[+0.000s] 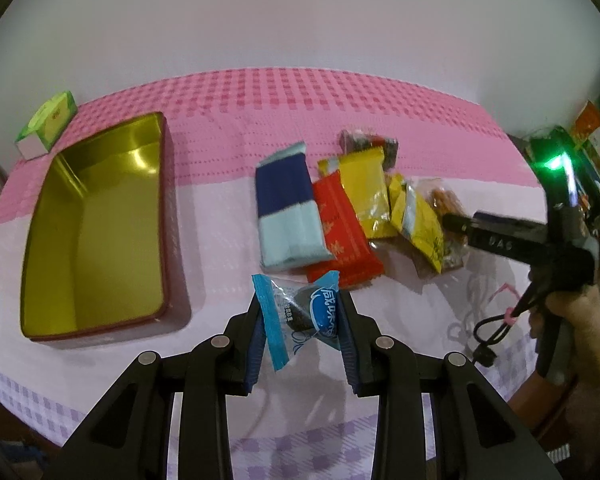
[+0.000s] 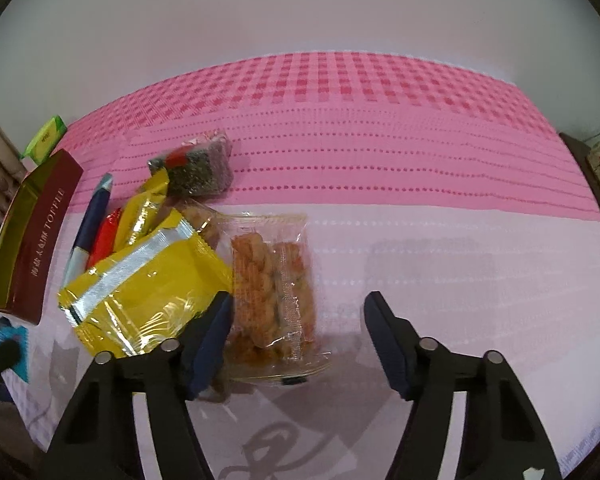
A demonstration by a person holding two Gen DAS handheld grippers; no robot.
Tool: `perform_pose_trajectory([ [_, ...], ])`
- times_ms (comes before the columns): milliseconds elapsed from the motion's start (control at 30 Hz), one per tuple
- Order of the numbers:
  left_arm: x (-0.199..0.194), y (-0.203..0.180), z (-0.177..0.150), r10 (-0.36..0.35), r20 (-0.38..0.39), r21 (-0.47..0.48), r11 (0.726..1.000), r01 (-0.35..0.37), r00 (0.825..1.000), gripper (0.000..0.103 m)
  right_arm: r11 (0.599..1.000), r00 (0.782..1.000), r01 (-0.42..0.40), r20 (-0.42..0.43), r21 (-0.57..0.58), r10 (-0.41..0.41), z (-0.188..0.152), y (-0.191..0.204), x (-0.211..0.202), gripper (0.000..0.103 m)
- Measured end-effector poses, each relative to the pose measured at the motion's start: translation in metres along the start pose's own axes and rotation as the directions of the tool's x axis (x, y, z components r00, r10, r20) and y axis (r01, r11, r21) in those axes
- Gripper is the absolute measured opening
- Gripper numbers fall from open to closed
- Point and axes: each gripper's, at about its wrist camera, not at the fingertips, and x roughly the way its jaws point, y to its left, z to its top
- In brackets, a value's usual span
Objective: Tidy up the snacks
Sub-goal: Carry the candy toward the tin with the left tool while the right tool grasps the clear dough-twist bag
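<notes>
A small blue-wrapped candy (image 1: 300, 316) is pinched between the jaws of the left gripper (image 1: 302, 332), lifted clear of the tabletop (image 1: 220, 240); its crimped blue edge sticks out on the left side and a dark sweet shows through the clear part of the wrapper. Just beyond it lies the heap of remaining snacks: a navy and pale-blue packet (image 1: 286, 216), a red packet (image 1: 340, 236) partly under it, a yellow packet (image 1: 368, 196) leaning over the red one, and a dark speckled bar (image 1: 364, 142) at the far end.

At the right end of the heap, the right gripper (image 2: 296, 320) stands with its jaws partly apart and not clamped on anything. A clear packet of orange twisted crackers (image 2: 274, 288) lies between them, close against the left pad, with a gap to the right pad. A larger yellow packet with a silver band (image 2: 148, 288) overlaps the crackers' left side.

To the left of the heap, well apart from it, an open tin (image 1: 100, 232) with a gold inside and dark red outer walls sits empty on the pink-and-white checked cloth. A green box (image 1: 50, 120) rests beyond the tin's far corner. A person's hand (image 1: 572, 320) grips the right gripper's handle.
</notes>
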Motion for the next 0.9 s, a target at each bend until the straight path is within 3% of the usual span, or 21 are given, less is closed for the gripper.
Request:
perform_pose_trajectory([
  [67, -0.005, 0.004, 0.004, 0.005, 0.012, -0.005, 1.0, -0.005, 1.0, 0.034, 1.0, 1.0, -0.011, -0.017, 0.009, 0.011, -0.001, -0.003, 0.006, 0.054],
  [200, -0.014, 0.017, 0.013, 0.027, 0.037, -0.019, 0.999, -0.026, 0.999, 0.034, 1.0, 1.0, -0.01, -0.005, 0.001, 0.01, 0.001, -0.003, 0.007, 0.052],
  [333, -0.022, 0.038, 0.017, 0.058, 0.057, -0.05, 0.997, -0.055, 0.997, 0.034, 1.0, 1.0, 0.024, 0.002, -0.015, -0.024, 0.002, 0.0, 0.007, 0.042],
  [700, -0.017, 0.129, 0.019, 0.192, 0.036, -0.194, 0.964, -0.181, 0.981, 0.034, 0.997, 0.998, 0.069, 0.006, 0.033, -0.069, -0.013, -0.008, -0.001, 0.038],
  [900, -0.006, 0.163, 0.011, 0.253, 0.009, -0.22, 0.944, -0.245, 0.967, 0.034, 0.993, 0.995, 0.099, -0.004, 0.066, -0.099, -0.02, -0.007, -0.005, 0.038],
])
